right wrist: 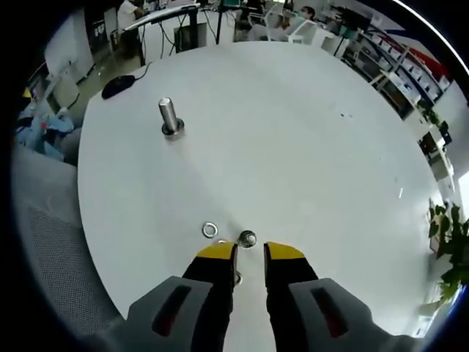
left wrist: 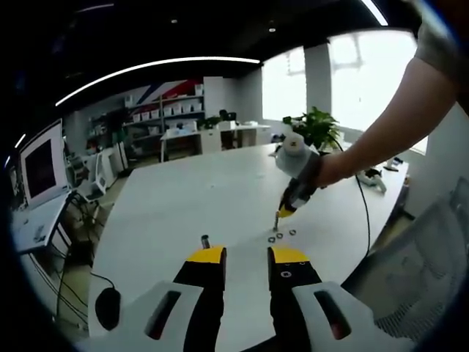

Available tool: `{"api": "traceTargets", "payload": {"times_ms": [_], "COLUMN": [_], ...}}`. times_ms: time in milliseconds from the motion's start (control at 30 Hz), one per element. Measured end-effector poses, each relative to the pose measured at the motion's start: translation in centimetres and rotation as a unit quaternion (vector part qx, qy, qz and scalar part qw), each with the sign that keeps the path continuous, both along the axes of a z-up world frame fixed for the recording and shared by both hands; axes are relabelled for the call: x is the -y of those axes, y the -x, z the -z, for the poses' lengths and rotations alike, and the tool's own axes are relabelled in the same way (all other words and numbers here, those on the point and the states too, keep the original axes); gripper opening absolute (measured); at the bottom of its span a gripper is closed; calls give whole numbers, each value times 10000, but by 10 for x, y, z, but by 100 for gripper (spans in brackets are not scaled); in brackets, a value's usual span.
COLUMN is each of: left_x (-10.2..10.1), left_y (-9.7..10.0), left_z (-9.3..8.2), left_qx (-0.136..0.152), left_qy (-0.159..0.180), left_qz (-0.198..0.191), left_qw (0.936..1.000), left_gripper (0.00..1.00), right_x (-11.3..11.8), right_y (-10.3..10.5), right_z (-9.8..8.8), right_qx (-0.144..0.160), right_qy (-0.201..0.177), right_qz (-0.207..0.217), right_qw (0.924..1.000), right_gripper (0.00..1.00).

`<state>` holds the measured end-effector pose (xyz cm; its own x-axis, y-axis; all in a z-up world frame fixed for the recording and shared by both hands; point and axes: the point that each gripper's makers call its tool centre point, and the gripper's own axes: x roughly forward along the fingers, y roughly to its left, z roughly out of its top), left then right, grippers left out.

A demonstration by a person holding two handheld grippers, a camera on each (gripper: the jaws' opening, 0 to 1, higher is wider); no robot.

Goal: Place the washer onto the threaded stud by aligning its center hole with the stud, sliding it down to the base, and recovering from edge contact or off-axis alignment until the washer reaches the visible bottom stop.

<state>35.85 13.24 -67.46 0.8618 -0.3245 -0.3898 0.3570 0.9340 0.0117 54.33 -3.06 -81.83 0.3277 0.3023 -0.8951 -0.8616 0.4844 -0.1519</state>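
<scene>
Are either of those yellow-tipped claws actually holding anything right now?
No. The left claw is open over bare table. The right claw is open too, lowered by the loose washers, none gripped.

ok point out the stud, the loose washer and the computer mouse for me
stud [right wrist: 169, 116], right gripper view, middle of its upright shaft
washer [right wrist: 210, 230], right gripper view, on its flat ring
computer mouse [right wrist: 117, 86], right gripper view, top of its dark shell
</scene>
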Motion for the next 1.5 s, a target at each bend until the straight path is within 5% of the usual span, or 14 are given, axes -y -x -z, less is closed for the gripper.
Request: {"api": "traceTargets", "payload": {"times_ms": [1500], "left_x": [2], "left_y": [3], "left_z": [-4], "left_qx": [102], "left_qy": [4], "left_qz": [74], "left_qw": [9999], "left_gripper": [21], "right_x": [30], "right_y": [38], "right_z": [8], "right_qx": [-180], "right_qy": [146], "right_qz": [217], "right_qw": [9995], "right_gripper": [18]}}
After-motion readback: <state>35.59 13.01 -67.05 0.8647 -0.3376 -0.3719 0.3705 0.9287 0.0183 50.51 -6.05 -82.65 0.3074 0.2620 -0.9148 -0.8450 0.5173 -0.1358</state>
